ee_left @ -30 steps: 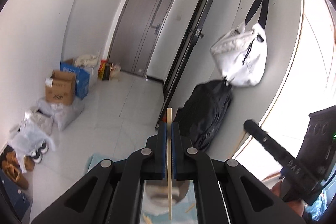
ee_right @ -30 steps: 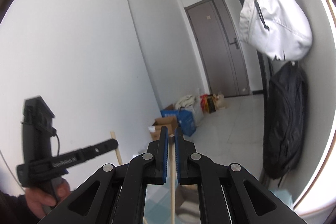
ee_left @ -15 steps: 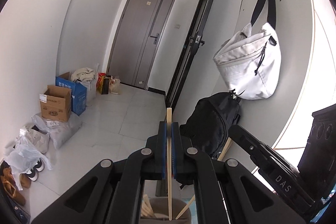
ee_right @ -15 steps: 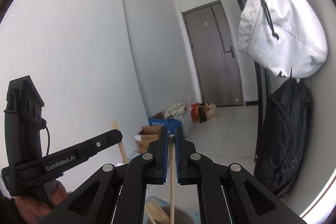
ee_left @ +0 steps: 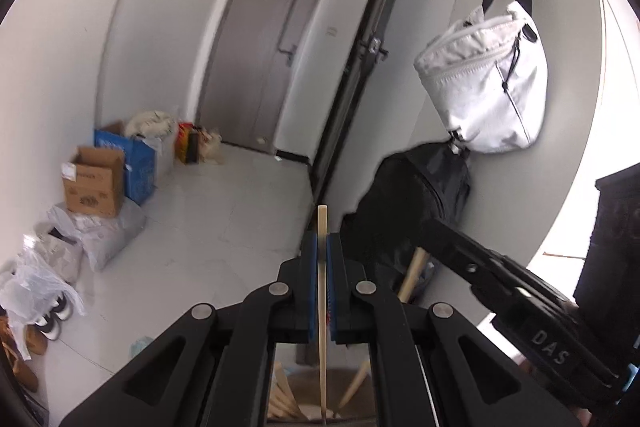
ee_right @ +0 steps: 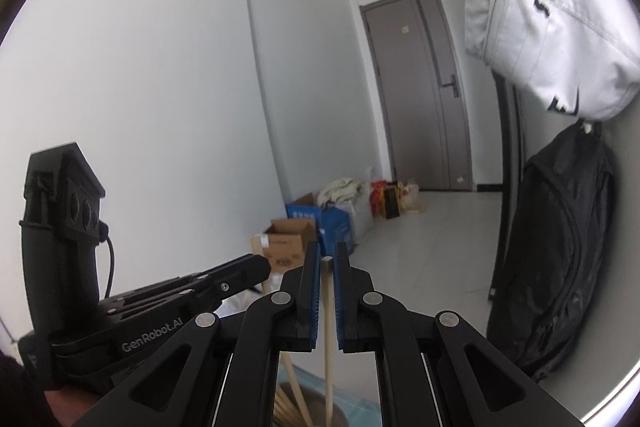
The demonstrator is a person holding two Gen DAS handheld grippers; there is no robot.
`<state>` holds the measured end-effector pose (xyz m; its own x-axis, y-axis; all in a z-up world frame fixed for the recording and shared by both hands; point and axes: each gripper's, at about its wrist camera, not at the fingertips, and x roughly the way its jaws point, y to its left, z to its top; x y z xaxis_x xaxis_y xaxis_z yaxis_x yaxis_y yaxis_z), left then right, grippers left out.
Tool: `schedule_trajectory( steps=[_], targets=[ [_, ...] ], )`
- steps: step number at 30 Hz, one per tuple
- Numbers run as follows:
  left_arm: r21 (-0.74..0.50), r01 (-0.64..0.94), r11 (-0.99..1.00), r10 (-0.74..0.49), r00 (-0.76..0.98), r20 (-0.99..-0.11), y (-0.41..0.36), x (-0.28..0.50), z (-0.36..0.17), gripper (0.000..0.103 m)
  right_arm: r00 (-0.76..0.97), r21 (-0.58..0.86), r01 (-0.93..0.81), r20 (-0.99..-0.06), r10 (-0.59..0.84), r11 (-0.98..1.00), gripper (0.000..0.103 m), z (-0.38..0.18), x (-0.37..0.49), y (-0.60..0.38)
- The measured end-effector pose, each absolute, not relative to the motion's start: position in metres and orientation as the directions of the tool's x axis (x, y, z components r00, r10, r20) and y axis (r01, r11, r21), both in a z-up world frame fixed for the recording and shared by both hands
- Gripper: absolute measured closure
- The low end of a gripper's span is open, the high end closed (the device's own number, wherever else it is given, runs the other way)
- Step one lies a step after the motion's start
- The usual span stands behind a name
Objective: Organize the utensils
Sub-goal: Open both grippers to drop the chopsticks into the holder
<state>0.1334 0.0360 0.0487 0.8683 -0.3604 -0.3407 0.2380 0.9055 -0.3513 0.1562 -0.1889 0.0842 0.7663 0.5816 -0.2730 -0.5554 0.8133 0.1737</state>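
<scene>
A chopstick point(ee_left: 322, 291) is pinched upright by the left tongs point(ee_left: 322, 247), so it can be slid down into the holder point(ee_left: 316, 393) below. Another chopstick point(ee_right: 328, 331) is pinched the same way by the right tongs point(ee_right: 327, 259). Compared with a second ago, both pairs are lower, and the holder is closer.

Free room: open floor point(ee_left: 224, 227) ahead, bare to the grey door point(ee_left: 260, 67).
Obstacles — left wall: cardboard box point(ee_left: 94, 181), blue box point(ee_left: 138, 163), plastic bags point(ee_left: 80, 247), shoes point(ee_left: 52, 315).
Right wall: black backpack point(ee_left: 416, 211) beneath hanging white bag point(ee_left: 488, 87); black door leaf point(ee_left: 360, 67) ajar.
Below — container point(ee_right: 316, 403) crowded with wooden sticks point(ee_right: 296, 383).
</scene>
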Motion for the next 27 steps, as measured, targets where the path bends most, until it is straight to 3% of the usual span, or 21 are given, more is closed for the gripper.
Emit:
schedule_trajectory(
  steps=[5,8,9,13,17,21,22,25,27],
  targets=[
    [-0.409,0.249,0.878,-0.430,0.786,-0.445,0.044,0.143,0.041,0.102,0.712,0.269,-0.566,-0.318,0.626,0.780,0.094,0.072,0.159,-0.192],
    [-0.433,0.247,0.867,-0.447,0.768,-0.458,0.050,0.139,0.047,0.099,0.711,0.302,-0.548,-0.324,0.624,0.780,0.089,0.073,0.151,-0.201],
    [-0.433,0.237,0.870,-0.439,0.773,-0.458,0.052,0.135,0.051,0.094,0.714,0.305,-0.543,-0.322,0.621,0.782,0.086,0.074,0.148,-0.203],
    [-0.444,0.229,0.866,-0.427,0.799,-0.423,0.059,0.119,0.064,0.056,0.731,0.345,-0.511,-0.307,0.609,0.788,0.065,0.080,0.130,-0.220],
    [-0.415,0.212,0.885,-0.391,0.823,-0.412,0.056,0.106,0.075,0.054,0.740,0.332,-0.504,-0.310,0.597,0.797,0.050,0.087,0.116,-0.228],
    [-0.369,0.161,0.915,-0.325,0.837,-0.440,0.052,0.095,0.082,0.051,0.750,0.306,-0.491,-0.329,0.574,0.816,0.049,0.094,0.103,-0.233],
    [-0.342,0.134,0.930,-0.288,0.845,-0.451,0.052,0.094,0.084,0.046,0.754,0.315,-0.485,-0.321,0.573,0.815,0.045,0.097,0.098,-0.236],
    [-0.317,0.093,0.944,-0.238,0.855,-0.460,0.053,0.085,0.089,0.045,0.765,0.344,-0.475,-0.293,0.574,0.810,0.027,0.097,0.083,-0.241],
    [-0.302,0.074,0.950,-0.215,0.860,-0.464,0.053,0.080,0.091,0.045,0.766,0.340,-0.479,-0.290,0.574,0.810,0.027,0.099,0.078,-0.243]
  ],
)
